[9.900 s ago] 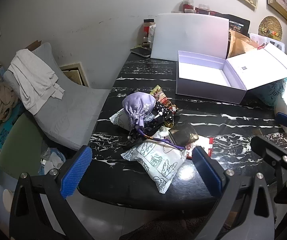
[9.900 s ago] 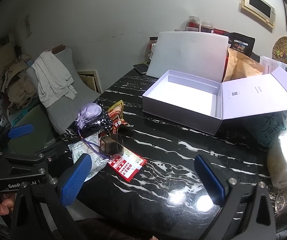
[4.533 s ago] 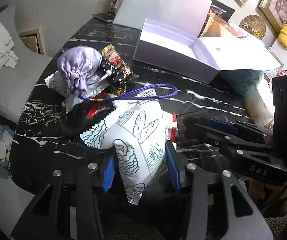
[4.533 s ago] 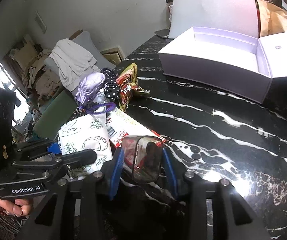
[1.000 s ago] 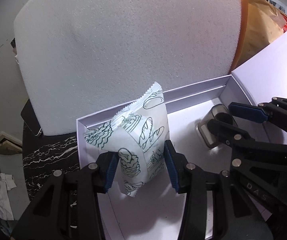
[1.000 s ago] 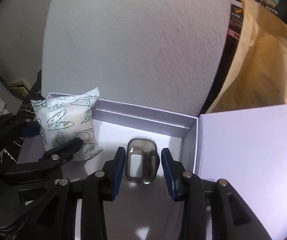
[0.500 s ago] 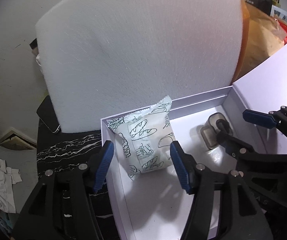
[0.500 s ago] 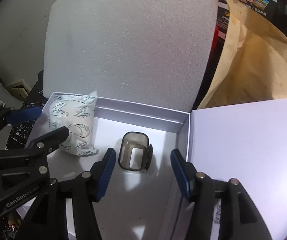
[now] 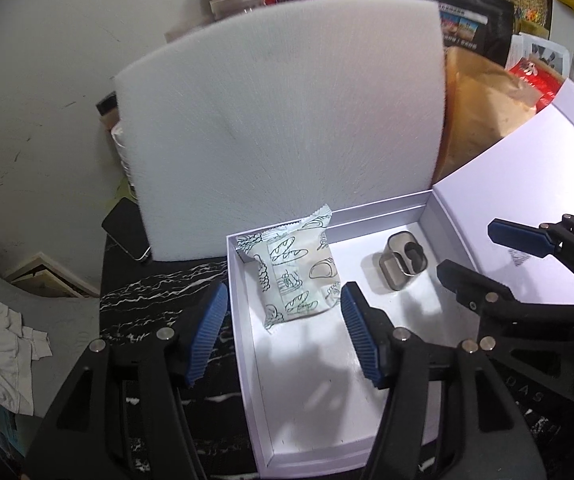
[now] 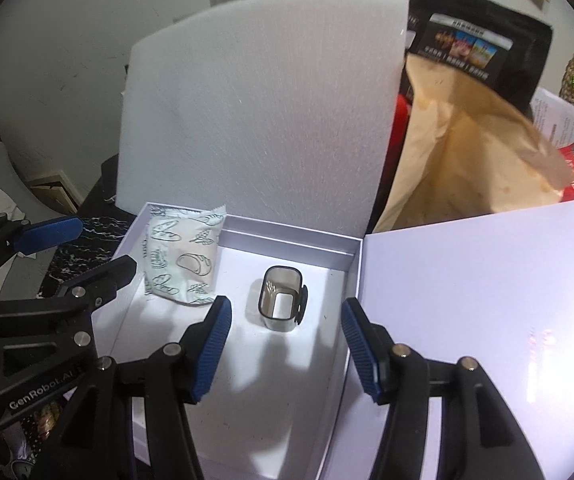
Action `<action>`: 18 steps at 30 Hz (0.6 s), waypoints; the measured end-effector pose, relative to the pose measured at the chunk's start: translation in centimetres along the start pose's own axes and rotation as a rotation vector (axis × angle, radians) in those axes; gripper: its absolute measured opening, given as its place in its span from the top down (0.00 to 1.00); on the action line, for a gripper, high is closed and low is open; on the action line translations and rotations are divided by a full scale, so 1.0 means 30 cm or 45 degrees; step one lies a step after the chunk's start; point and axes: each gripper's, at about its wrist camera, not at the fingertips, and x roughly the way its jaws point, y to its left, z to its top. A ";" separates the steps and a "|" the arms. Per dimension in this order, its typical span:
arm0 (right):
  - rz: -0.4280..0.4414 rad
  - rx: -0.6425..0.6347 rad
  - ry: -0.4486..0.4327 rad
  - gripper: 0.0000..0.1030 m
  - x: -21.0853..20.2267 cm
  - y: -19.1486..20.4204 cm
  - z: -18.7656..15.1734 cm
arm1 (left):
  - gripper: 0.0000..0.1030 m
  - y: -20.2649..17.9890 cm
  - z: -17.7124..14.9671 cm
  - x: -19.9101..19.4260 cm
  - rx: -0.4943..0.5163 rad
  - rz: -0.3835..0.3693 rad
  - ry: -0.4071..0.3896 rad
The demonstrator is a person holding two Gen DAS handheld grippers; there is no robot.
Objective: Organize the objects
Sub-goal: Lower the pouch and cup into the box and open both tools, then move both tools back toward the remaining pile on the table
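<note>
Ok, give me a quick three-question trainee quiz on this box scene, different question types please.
1. True or false: the bread-print snack packet lies inside the white box.
2. Which item sits nearer the box's open lid? A) the snack packet B) the smoky clear case
3. Fill in: both the left tongs and the right tongs are ____.

Key: 1 true; 2 B; 3 open, holding nothing.
</note>
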 end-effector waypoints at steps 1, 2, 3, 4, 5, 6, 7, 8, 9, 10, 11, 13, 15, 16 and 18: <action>-0.001 -0.003 -0.009 0.44 -0.021 0.005 -0.003 | 0.44 0.001 -0.003 -0.020 -0.003 0.004 -0.006; 0.000 -0.005 -0.017 0.44 -0.043 -0.001 -0.007 | 0.44 0.001 -0.007 -0.042 -0.005 0.007 -0.015; 0.001 -0.007 -0.027 0.44 -0.074 -0.011 -0.013 | 0.43 0.000 -0.011 -0.060 -0.006 0.007 -0.021; 0.003 -0.008 -0.035 0.44 -0.120 -0.056 -0.045 | 0.43 0.000 -0.017 -0.082 -0.005 0.007 -0.031; 0.004 -0.011 -0.044 0.44 -0.141 -0.055 -0.050 | 0.43 -0.003 -0.020 -0.099 -0.006 0.011 -0.038; 0.007 -0.013 -0.053 0.44 -0.162 -0.054 -0.056 | 0.43 -0.005 -0.025 -0.118 -0.006 0.015 -0.043; 0.008 -0.014 -0.058 0.44 -0.169 -0.047 -0.061 | 0.43 -0.006 -0.032 -0.141 -0.005 0.018 -0.049; 0.008 -0.018 -0.066 0.44 -0.186 -0.042 -0.067 | 0.43 -0.007 -0.034 -0.154 -0.007 0.022 -0.052; 0.008 -0.021 -0.073 0.44 -0.199 -0.039 -0.071 | 0.43 -0.006 -0.039 -0.171 -0.010 0.026 -0.057; 0.008 -0.023 -0.081 0.44 -0.214 -0.035 -0.075 | 0.43 -0.005 -0.044 -0.192 -0.017 0.029 -0.064; 0.010 -0.026 -0.089 0.44 -0.236 -0.039 -0.073 | 0.43 -0.003 -0.049 -0.210 -0.022 0.031 -0.069; 0.015 -0.032 -0.101 0.44 -0.272 -0.042 -0.071 | 0.43 0.001 -0.059 -0.246 -0.032 0.039 -0.083; 0.017 -0.041 -0.117 0.44 -0.304 -0.030 -0.079 | 0.43 0.001 -0.071 -0.280 -0.034 0.049 -0.093; 0.018 -0.045 -0.122 0.44 -0.321 -0.030 -0.083 | 0.43 0.002 -0.078 -0.300 -0.036 0.054 -0.099; 0.026 -0.056 -0.137 0.44 -0.356 -0.023 -0.096 | 0.43 0.003 -0.094 -0.334 -0.042 0.064 -0.105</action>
